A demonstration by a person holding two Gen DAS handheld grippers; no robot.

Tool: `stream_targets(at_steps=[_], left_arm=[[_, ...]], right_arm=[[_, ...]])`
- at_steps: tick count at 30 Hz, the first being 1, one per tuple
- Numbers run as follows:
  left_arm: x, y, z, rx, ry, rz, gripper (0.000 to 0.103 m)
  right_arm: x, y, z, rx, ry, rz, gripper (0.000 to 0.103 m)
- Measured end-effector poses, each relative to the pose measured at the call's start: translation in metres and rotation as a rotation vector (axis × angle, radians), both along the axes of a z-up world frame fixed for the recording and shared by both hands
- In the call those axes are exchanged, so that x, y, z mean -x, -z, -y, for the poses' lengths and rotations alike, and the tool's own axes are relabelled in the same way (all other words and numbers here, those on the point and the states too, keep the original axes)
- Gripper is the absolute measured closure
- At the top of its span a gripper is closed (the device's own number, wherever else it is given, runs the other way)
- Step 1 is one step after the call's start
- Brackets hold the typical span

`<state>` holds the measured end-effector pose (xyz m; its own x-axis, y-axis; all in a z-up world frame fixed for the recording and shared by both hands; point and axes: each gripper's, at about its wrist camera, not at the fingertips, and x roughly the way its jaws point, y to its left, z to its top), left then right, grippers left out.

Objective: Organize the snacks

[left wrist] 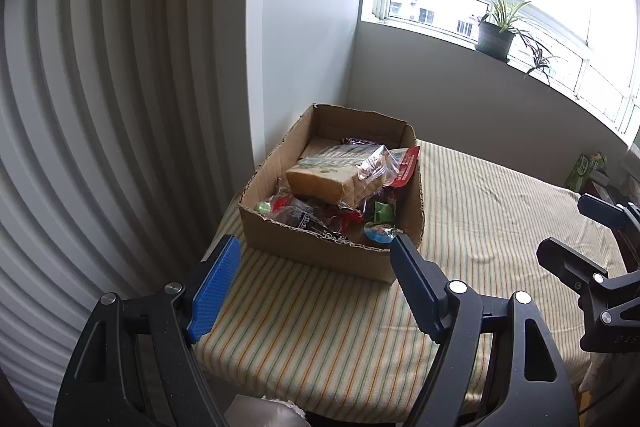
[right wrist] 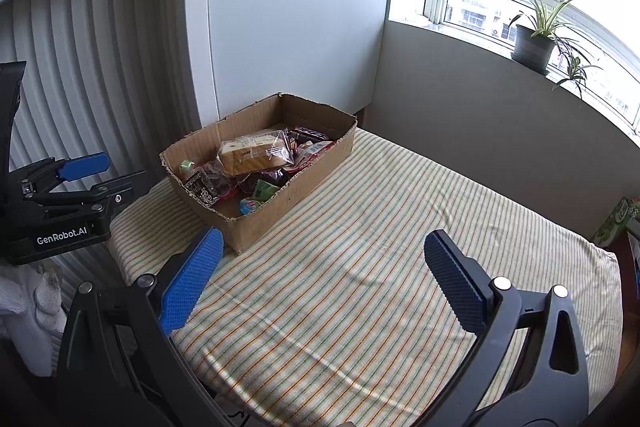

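Two grippers are in our hands, and both stand with their fingers spread wide and nothing between them. Our left gripper (left wrist: 314, 247) hovers over the near left part of the striped cloth (left wrist: 500, 211), its tips just in front of the near wall of the cardboard box (left wrist: 320, 251). Our right gripper (right wrist: 324, 243) hangs over the middle of the cloth, further from the box and apart from it.

We see the box sitting at the far left corner of the cloth-covered surface, close to the white wall panel (right wrist: 288, 27). Its top is open and the snacks lie heaped inside. Uppermost is a wrapped loaf of bread (left wrist: 328, 183) in clear plastic, tilted across the pile. Beside it, against the right wall of the box, leans a red packet (left wrist: 406, 167). Under the bread we make out a dark bag (left wrist: 308, 217), a small green packet (left wrist: 382, 213) and a round light-blue sweet (left wrist: 378, 231) at the near right corner of the box.

On the window sill stands a potted plant (left wrist: 496, 37), well apart from the box
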<state>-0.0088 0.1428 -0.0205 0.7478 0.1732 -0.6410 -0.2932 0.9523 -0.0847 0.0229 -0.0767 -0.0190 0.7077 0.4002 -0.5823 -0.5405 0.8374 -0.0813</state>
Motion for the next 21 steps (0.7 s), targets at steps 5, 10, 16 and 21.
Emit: stream_targets(at_steps=[5,10,16,21], left_arm=[[0.002,-0.002,0.002,-0.001,0.002,0.003,0.026],[0.002,-0.002,0.004,0.001,0.006,0.001,0.026],[0.0,-0.003,0.008,-0.003,0.017,0.0,0.026],[-0.001,-0.003,0.011,-0.003,0.021,-0.001,0.026]], right_arm=[[-0.001,0.001,0.003,-0.018,0.015,-0.004,0.001],[-0.002,0.003,0.005,-0.019,0.019,-0.016,0.001],[-0.002,0.004,0.009,-0.033,0.027,-0.023,0.001],[-0.002,0.005,0.009,-0.034,0.027,-0.03,0.001]])
